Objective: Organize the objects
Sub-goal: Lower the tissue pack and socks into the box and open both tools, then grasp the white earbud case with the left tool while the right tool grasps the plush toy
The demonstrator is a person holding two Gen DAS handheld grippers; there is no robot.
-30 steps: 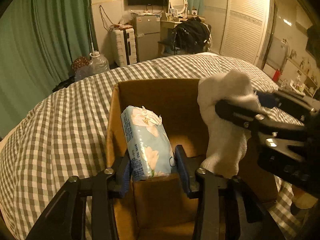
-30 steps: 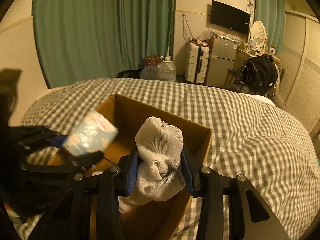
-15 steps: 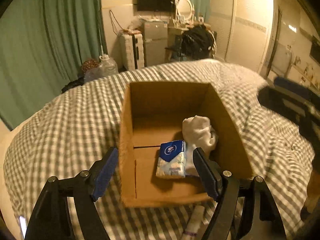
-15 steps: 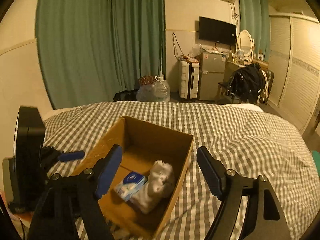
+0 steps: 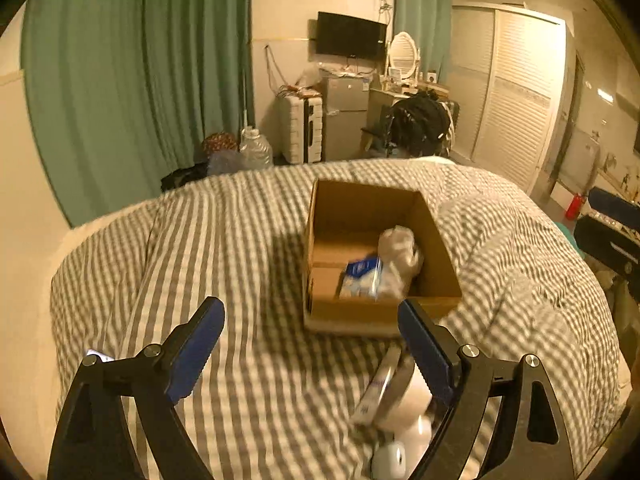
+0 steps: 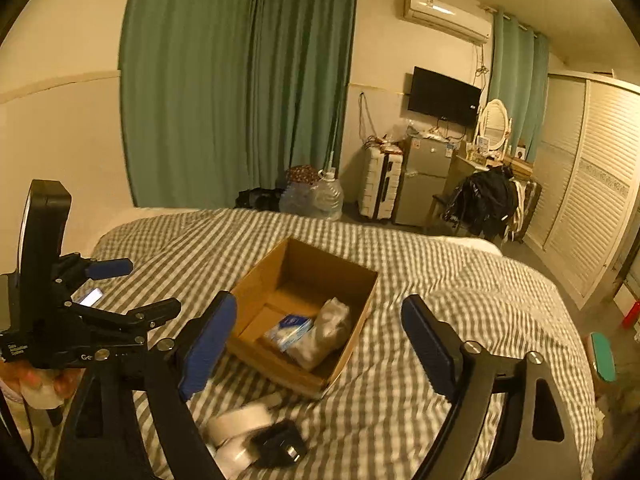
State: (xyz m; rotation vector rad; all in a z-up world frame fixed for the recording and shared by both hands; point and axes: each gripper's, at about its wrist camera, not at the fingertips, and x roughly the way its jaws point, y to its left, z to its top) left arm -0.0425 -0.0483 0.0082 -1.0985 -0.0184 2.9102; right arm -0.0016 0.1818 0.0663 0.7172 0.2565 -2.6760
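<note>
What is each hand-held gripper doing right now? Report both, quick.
Left hand-held gripper: open, holding nothing.
Right hand-held gripper: open, holding nothing.

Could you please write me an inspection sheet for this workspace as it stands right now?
Surface: checked bedspread, rumpled.
Job's things: cardboard box open on the bed, holding a tissue pack and a white sock side by side.
Clutter: tape roll, black adapter and a tube on the bed in front of the box; phone near the left edge.
Grippers: left hand-held gripper and right hand-held gripper both open, empty.
Cables: wires on the far wall.
Surroundings: green curtains, suitcase, small fridge, wall TV.
</note>
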